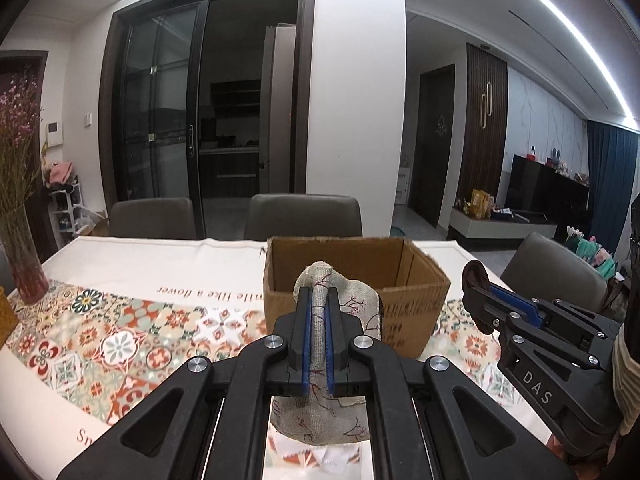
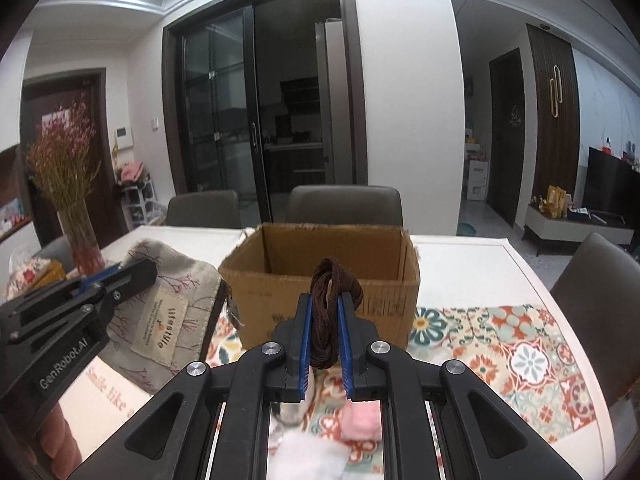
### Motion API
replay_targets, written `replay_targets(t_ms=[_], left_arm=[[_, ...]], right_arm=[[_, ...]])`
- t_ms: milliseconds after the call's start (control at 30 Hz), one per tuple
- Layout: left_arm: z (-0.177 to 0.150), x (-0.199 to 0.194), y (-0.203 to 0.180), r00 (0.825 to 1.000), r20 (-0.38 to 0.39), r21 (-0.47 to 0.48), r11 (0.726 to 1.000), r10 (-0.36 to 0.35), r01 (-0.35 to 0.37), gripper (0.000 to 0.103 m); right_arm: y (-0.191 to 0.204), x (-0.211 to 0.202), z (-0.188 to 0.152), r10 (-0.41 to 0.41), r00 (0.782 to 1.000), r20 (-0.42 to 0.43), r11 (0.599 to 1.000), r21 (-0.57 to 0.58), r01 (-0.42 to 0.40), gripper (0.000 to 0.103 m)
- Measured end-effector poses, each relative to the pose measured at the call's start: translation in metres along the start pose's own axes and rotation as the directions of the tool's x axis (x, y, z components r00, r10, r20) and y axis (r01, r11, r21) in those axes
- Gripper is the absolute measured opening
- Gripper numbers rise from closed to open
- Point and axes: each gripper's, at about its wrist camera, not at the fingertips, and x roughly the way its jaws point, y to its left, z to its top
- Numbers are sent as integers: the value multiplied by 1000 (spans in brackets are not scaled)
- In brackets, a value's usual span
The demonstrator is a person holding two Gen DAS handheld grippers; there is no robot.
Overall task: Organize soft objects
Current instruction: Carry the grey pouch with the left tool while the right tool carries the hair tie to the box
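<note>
Blue-padded fingers of the left gripper [image 1: 318, 300] are closed tight on a fold of a beige linen pouch [image 1: 336, 312] printed with reddish branch motifs; the cloth bunches above the fingertips and hangs below them, held clear of the tabletop [image 1: 160, 256]. From the right wrist view the same pouch [image 2: 172, 300] spreads beside the left gripper [image 2: 116, 276], showing a sewn label reading "lifestyle".

Right gripper [image 2: 325, 308]: fingers pressed together on a bundle of dark brown cord [image 2: 332, 300], looped above the fingertips and clamped between the blue pads. Seen from the left wrist view, the right gripper [image 1: 480, 292] sits to the right of the box with the brown cord [image 1: 474, 276] at its tip.

Cardboard box [image 2: 320, 280]: open at the top, standing on the tabletop just beyond both grippers, its near wall directly ahead of each pair of fingers; the visible part of its interior is bare.

Patterned floral runner [image 1: 100, 336]: covers the tabletop beneath the box. A pink soft item [image 2: 360, 420], blurred, lies on the runner under the right gripper.

Glass vase of dried pink flowers [image 2: 80, 240]: upright at the far left of the tabletop. Grey chairs [image 1: 304, 216] stand behind the tabletop.
</note>
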Motion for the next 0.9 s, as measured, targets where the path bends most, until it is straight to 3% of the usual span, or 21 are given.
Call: replay_targets(t_ms=[600, 900], left_arm=[[62, 67, -5, 998, 57, 25, 1000, -15, 14, 7], [87, 107, -11, 999, 45, 46, 999, -26, 24, 8]], right_arm=[[-28, 54, 58, 22, 999, 30, 999, 42, -24, 14], [-37, 92, 76, 22, 1000, -17, 999, 31, -21, 14]])
